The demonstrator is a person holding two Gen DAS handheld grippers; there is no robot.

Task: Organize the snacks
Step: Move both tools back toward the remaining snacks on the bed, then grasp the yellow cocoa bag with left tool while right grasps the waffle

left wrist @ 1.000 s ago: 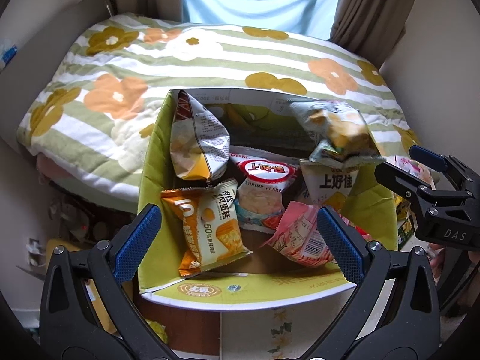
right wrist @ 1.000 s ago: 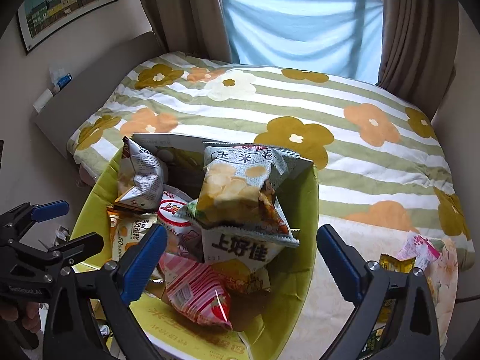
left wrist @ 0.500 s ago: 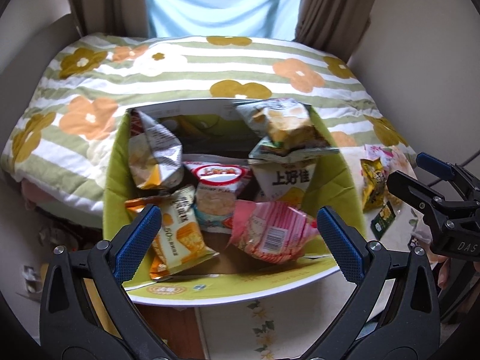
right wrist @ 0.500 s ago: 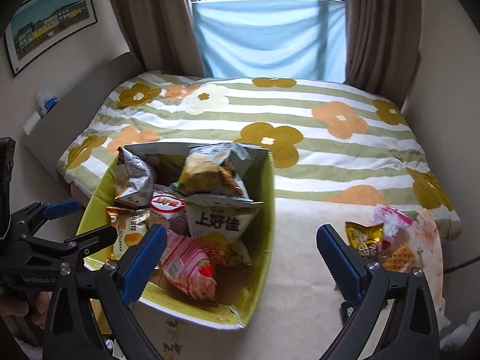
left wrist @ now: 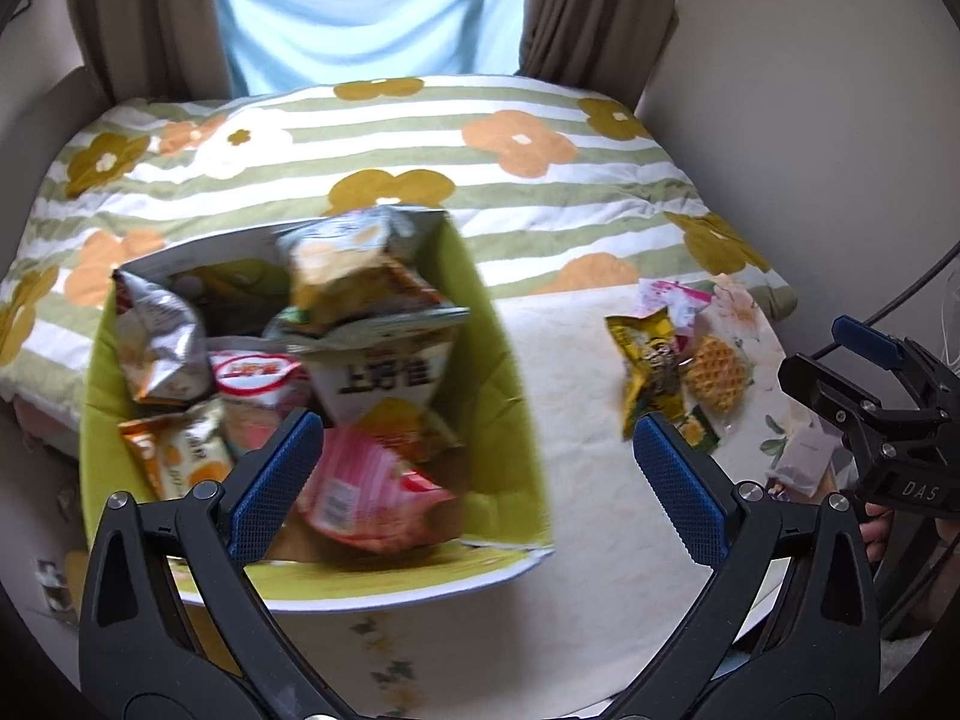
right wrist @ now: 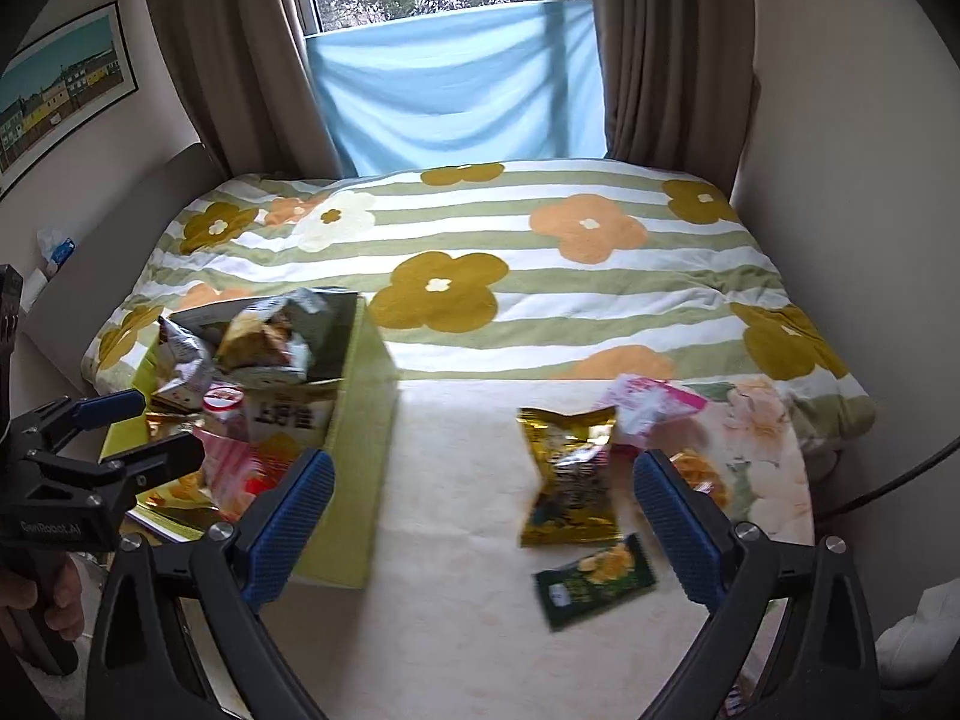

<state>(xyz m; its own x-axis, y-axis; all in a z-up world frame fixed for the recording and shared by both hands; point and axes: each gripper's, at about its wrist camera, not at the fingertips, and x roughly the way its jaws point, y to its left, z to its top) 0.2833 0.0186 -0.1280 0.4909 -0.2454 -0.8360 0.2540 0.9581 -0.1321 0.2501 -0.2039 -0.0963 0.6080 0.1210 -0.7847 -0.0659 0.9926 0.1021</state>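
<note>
- Standing at the left of the cream tabletop [right wrist: 468, 630], the yellow-green box [left wrist: 510, 396] is open at the top and crowded with snack packets.
- Inside it: a silver crumpled bag [left wrist: 157, 354] at the far left, a white triangular bag with dark characters [left wrist: 384, 381] in the middle, a pink striped packet [left wrist: 366, 498] at the near edge, an orange packet [left wrist: 174, 459] at the near left.
- Loose snacks lie well apart from the box, on the right of the table: a gold packet [right wrist: 570, 480], a dark green packet [right wrist: 594, 585] just in front of it, a pink wrapper [right wrist: 651, 405] behind it, a waffle-patterned snack [left wrist: 717, 375] beside it.
- Left gripper [left wrist: 474, 486]: jaws spread wide, nothing between them, hovering over the box's near right corner.
- Right gripper [right wrist: 480, 525]: jaws spread wide, holding nothing, above the table, with the gold packet seen between its fingers.
- A floral striped bedspread [right wrist: 480, 252] lies behind the table.
</note>
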